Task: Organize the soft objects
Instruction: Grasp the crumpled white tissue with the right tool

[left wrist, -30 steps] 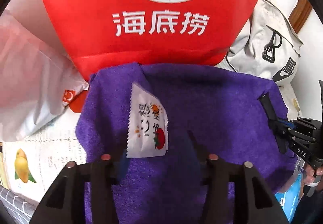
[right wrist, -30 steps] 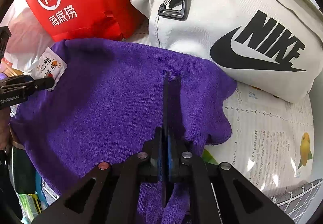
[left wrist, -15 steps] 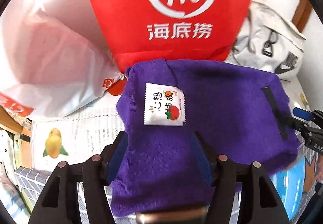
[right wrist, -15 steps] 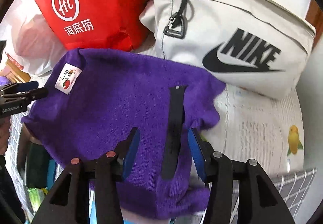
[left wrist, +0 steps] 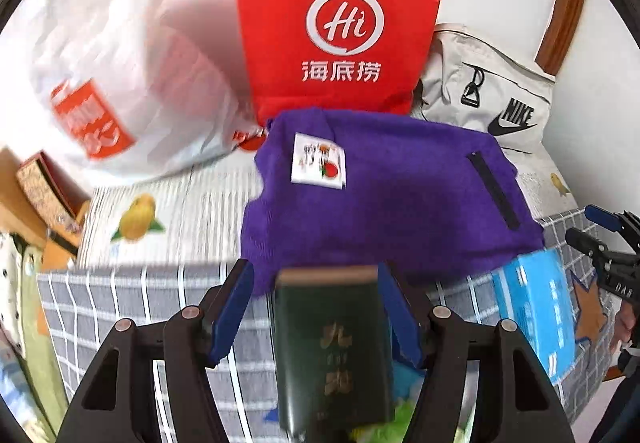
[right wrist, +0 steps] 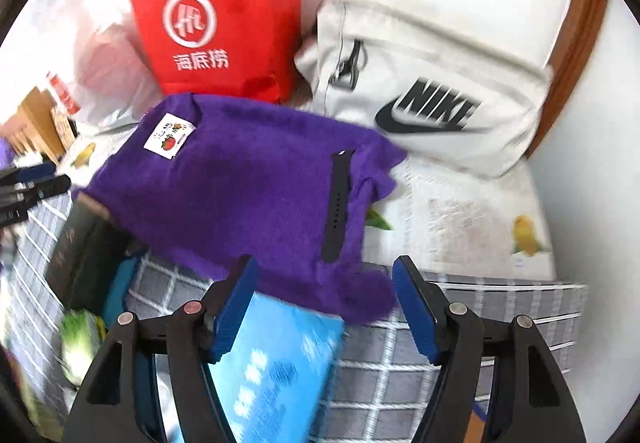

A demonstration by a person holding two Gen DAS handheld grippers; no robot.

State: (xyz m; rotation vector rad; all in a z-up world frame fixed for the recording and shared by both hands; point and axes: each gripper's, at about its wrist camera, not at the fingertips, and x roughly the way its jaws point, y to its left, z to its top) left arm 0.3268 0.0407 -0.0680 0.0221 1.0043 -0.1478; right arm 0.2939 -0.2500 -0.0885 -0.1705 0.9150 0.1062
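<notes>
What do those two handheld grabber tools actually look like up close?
Each is a black plastic frame with triangular cut-outs and round silver rivets. The left gripper and the right gripper both carry flat blue pads on the inner faces of their jaws. The right tool's side, seen from the left camera, bears small white lettering.

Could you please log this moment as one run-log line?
purple towel: spread flat | sachet, black strap: lying on it | left gripper: open, empty | right gripper: jaws opening, empty

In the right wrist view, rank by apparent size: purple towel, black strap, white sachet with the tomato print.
1. purple towel, largest by far.
2. black strap, a long narrow strip lying on it.
3. white sachet, shorter but wider; it sits farther from the camera, so this gap is unsure.
</notes>
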